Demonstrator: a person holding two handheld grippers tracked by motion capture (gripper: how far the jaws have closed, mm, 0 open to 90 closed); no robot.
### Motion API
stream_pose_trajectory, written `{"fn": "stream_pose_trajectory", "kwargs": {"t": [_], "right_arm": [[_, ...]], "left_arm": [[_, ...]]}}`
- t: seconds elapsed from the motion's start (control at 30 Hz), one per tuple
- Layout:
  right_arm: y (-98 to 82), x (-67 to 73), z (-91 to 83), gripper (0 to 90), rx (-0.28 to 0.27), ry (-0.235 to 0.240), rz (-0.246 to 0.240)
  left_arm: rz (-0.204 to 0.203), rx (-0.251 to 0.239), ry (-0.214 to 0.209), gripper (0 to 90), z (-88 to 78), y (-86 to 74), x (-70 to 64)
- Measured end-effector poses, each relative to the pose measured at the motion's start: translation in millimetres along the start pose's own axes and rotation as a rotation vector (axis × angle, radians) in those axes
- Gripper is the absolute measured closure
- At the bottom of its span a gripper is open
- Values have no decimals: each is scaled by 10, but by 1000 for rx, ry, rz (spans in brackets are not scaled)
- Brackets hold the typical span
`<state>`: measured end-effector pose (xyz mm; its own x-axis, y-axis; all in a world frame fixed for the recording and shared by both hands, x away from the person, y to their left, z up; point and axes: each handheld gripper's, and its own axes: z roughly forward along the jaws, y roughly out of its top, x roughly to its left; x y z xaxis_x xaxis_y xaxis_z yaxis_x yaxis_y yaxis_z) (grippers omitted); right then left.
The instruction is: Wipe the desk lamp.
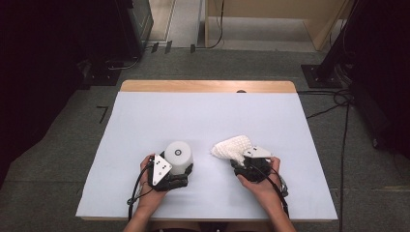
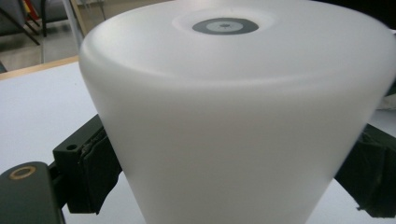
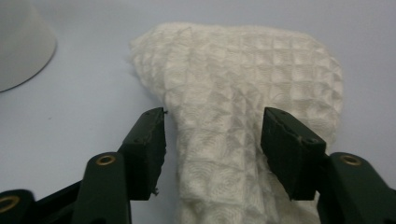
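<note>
A frosted white cup (image 1: 179, 155) stands upside down on the table's near left, with a grey ring mark on its upturned base. My left gripper (image 1: 177, 173) is shut on the cup (image 2: 233, 116), its black pads (image 2: 95, 175) pressing on both sides of the wall. To the right lies a crumpled white waffle-weave cloth (image 1: 233, 147). My right gripper (image 3: 212, 135) is open just above the cloth (image 3: 233, 70), with a narrow fold lying between its jaws and neither pad pressing on it. The cup's edge (image 3: 18, 42) shows at the upper left of the right gripper view.
The table (image 1: 203, 116) has a pale sheet over it and a wooden strip along its far edge. Dark equipment stands to the left and right of the table, and cables run across the floor at the right.
</note>
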<state>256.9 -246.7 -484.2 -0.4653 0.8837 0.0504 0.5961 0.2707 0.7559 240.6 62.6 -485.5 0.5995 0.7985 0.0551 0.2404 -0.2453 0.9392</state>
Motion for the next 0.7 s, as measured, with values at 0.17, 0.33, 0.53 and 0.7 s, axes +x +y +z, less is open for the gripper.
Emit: {"fn": "stream_pose_trajectory", "kwargs": {"t": [0.17,0.33,0.53,0.7], "right_arm": [[103,39,-119,283,2,75,8],[215,31,-237,170,-39,126,60],[252,-45,-263,135,-94,112,152],[235,-74,-200,129,-110,39,207]], "left_arm": [[-9,-14,-11,34,-50,16,23],[-30,-48,-41,0,-143,53,59],[-41,-67,-53,0,-185,84,81],[-44,-75,-58,0,-193,98,66]]}}
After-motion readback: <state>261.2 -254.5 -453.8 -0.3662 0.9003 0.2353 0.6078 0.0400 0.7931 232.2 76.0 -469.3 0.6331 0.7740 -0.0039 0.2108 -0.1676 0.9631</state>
